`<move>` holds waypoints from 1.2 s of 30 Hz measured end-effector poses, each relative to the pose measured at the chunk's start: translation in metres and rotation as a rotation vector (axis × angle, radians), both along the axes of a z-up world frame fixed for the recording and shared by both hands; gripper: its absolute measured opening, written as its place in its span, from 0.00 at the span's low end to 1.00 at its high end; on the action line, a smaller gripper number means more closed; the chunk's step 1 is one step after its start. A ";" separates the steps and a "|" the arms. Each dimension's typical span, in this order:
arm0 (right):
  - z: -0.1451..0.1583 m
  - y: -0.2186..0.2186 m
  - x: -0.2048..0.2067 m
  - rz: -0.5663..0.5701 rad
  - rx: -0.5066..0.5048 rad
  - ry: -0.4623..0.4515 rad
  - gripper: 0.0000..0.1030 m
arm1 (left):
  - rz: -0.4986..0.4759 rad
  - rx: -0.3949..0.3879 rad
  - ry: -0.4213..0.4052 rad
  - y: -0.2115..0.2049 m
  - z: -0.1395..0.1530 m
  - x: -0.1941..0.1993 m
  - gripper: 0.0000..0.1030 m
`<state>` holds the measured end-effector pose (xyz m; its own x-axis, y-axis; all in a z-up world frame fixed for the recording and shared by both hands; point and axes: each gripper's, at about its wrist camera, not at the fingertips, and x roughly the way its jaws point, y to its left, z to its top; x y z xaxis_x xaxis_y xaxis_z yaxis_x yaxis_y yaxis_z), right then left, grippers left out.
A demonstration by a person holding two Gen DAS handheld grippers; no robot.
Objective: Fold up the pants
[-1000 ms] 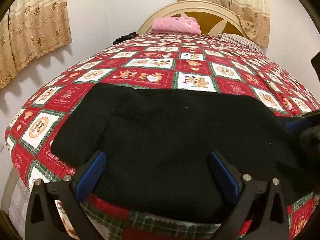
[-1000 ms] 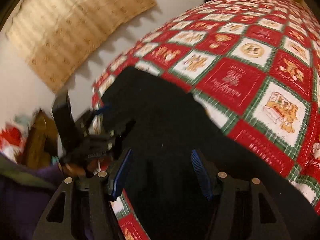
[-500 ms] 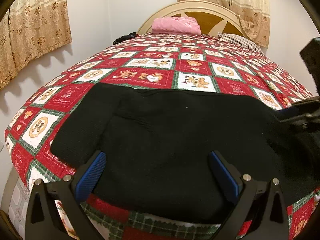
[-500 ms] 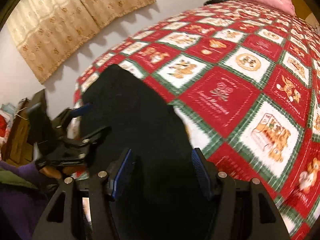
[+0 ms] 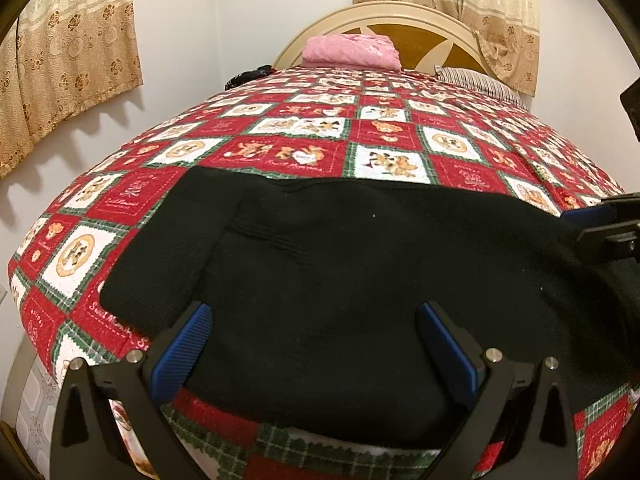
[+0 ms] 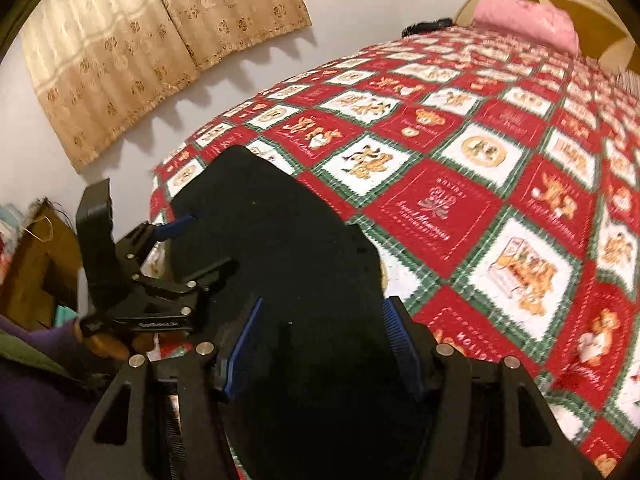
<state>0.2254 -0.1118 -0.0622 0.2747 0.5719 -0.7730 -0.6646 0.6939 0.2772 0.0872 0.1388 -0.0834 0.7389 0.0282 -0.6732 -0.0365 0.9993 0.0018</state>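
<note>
Black pants [image 5: 340, 264] lie spread flat across the near end of the bed, over the red patchwork quilt [image 5: 304, 156]. My left gripper [image 5: 316, 344] is open and empty, low over the pants' near edge at their left part. My right gripper [image 6: 322, 340] is open over the pants [image 6: 280, 240] at their right end, jaws apart with nothing between the pads. The right gripper also shows at the right edge of the left wrist view [image 5: 608, 228]. The left gripper also shows in the right wrist view [image 6: 168, 264].
A pink folded cloth [image 5: 352, 50] and a striped pillow [image 5: 476, 82] lie by the headboard [image 5: 412, 26]. Curtains [image 5: 68, 52] hang on the left wall. The bed's left edge drops to a tiled floor [image 5: 36, 412]. A brown bag [image 6: 32, 256] stands beside the bed.
The right gripper has swung and lifted, its view turning from the pants' end toward the quilt and headboard. The left gripper and the pants have stayed still.
</note>
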 end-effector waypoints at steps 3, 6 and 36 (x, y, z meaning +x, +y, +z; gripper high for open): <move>-0.003 0.007 0.007 0.015 -0.010 -0.005 0.61 | 0.000 0.000 0.000 0.000 0.000 0.000 1.00; -0.005 0.017 0.017 0.034 -0.005 -0.002 0.61 | -0.002 0.000 0.001 0.000 0.000 0.000 1.00; -0.043 0.046 0.047 0.036 0.294 0.319 0.72 | -0.005 -0.004 0.001 -0.002 -0.001 0.000 1.00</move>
